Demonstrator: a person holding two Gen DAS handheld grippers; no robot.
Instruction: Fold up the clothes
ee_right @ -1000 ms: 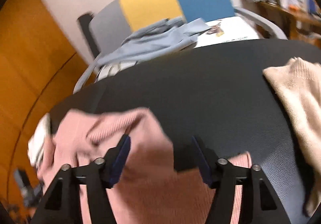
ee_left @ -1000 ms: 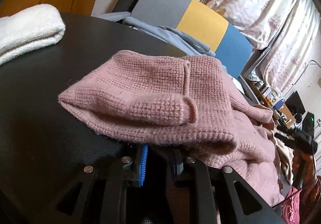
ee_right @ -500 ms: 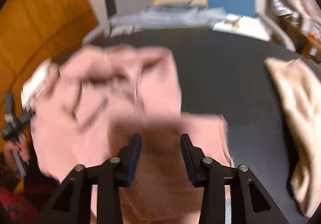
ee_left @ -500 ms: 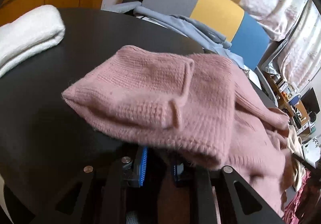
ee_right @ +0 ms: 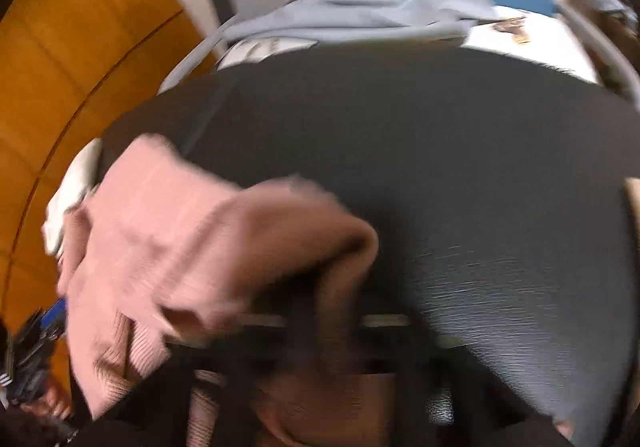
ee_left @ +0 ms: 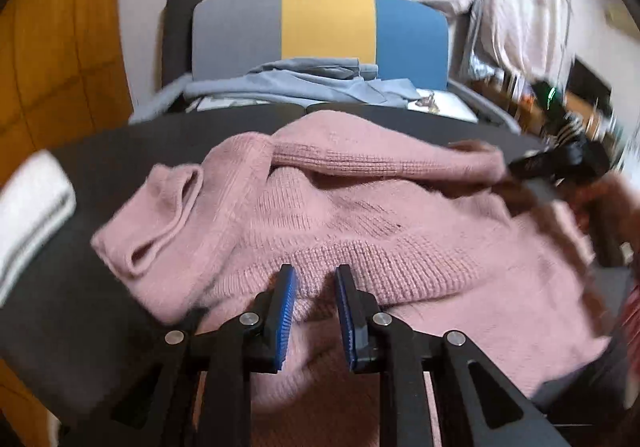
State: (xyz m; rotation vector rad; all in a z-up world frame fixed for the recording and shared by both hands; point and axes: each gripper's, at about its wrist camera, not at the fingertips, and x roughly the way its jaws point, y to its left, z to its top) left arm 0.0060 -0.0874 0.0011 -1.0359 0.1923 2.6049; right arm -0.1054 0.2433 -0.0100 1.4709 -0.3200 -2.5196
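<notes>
My left gripper (ee_left: 314, 289) holds the near hem of the pink sweater (ee_left: 360, 215), which lies bunched on the black table (ee_left: 80, 287). My right gripper (ee_left: 520, 167) has just closed, clamping the sweater's far edge.

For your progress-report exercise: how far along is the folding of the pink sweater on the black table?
Done: a white garment lies folded at the table's left edge. In hand: the pink sweater is bunched, part-folded; the left gripper holds its hem and the right gripper has just closed on its far edge. Left: smoothing and finishing folds.
</notes>
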